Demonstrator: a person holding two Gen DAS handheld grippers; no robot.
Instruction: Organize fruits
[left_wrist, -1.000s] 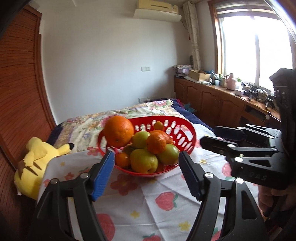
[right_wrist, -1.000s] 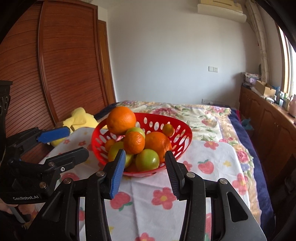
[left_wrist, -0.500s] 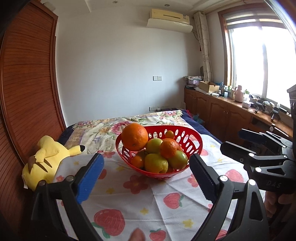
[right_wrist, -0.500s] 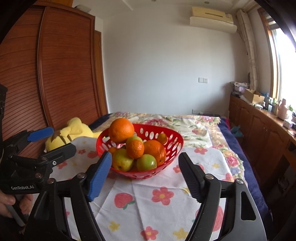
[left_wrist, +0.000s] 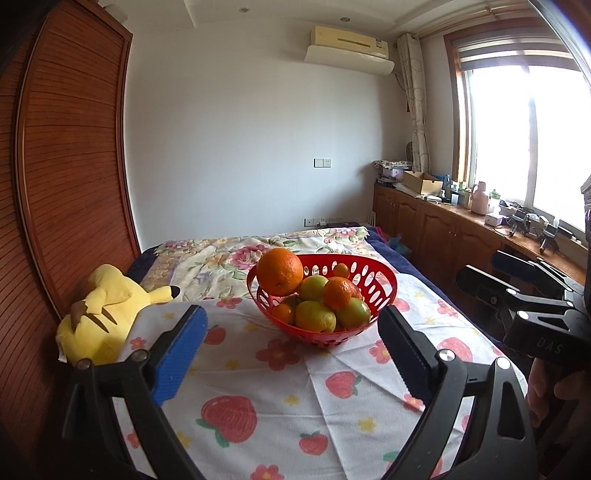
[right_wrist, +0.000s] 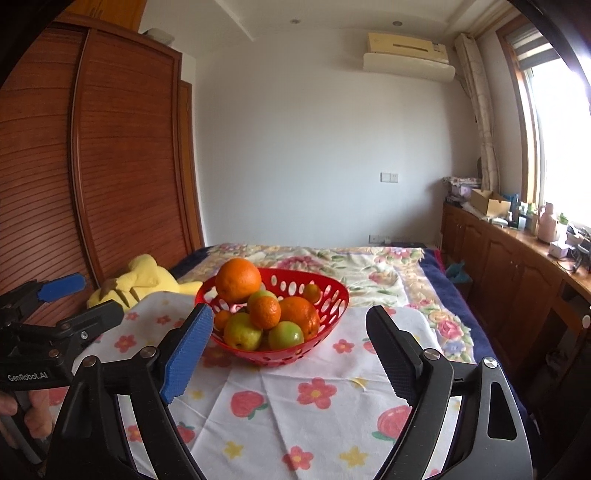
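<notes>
The big orange (left_wrist: 280, 271) perched on the red basket (left_wrist: 384, 275) rim looks firm, rollable (pinch its middle); left gripper (left_wrist: 291, 350) spread empty, right gripper (right_wrist: 290, 349) opening, empty.

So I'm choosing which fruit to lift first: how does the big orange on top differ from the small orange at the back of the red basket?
The big round orange perches high on the red perforated plastic basket's left rim; the small orange sits low against the back wall. The big one is far larger and fully exposed; the small one is partly hidden. Both are orange-skinned and round.
</notes>
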